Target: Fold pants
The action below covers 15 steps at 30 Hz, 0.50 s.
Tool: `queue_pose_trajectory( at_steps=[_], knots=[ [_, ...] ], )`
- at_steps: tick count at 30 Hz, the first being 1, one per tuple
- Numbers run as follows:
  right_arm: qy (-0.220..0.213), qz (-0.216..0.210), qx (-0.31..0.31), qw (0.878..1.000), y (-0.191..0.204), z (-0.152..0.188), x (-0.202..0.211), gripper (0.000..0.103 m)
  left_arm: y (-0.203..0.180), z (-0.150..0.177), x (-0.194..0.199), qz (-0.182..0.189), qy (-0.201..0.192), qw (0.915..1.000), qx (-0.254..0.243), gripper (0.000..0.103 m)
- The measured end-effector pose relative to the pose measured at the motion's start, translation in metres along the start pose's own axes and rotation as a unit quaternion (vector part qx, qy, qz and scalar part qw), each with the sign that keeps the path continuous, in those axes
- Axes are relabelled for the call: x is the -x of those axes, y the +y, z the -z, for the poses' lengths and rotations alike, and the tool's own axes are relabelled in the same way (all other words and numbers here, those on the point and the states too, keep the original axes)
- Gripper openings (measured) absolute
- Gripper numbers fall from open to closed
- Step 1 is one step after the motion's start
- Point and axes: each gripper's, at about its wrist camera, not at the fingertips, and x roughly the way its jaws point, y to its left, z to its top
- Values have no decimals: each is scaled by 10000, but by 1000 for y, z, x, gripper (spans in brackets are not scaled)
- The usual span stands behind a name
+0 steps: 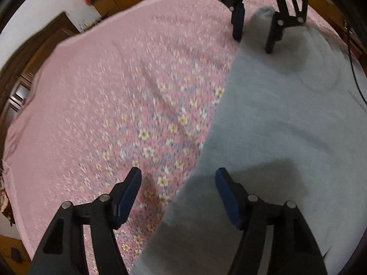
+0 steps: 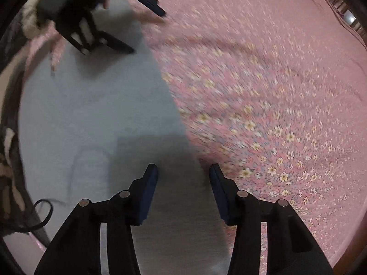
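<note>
Light grey pants (image 1: 275, 119) lie flat on a pink flowered bedspread (image 1: 103, 91); they also show in the right wrist view (image 2: 96, 105). My left gripper (image 1: 179, 171) is open and empty, hovering over the pants' left edge. My right gripper (image 2: 183, 168) is open and empty, straddling the pants' right edge. Each gripper shows in the other's view: the right gripper (image 1: 253, 45) at the far end of the pants, the left gripper (image 2: 149, 33) blurred at the upper left.
The bedspread (image 2: 263, 80) stretches wide beside the pants. Wooden furniture (image 1: 39, 43) and a wall border the bed. A black cable (image 2: 43, 215) lies at the pants' near left edge; a black cable (image 1: 354, 68) also runs along the right.
</note>
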Motion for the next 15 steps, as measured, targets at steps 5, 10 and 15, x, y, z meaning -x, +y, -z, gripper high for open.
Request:
queue_pose_trajectory(
  at_steps=[5, 10, 15],
  knots=[
    [44, -114, -172, 9998, -1, -1, -18, 49, 5, -7, -13, 464, 453, 9979, 4, 72],
    [-138, 103, -71, 9998, 10, 1, -4, 4, 6, -10, -13, 756, 602, 9950, 239, 3],
    [-549, 983, 325, 9931, 61, 21, 30, 3, -11, -12, 15, 125, 134, 9992, 349, 2]
  ],
)
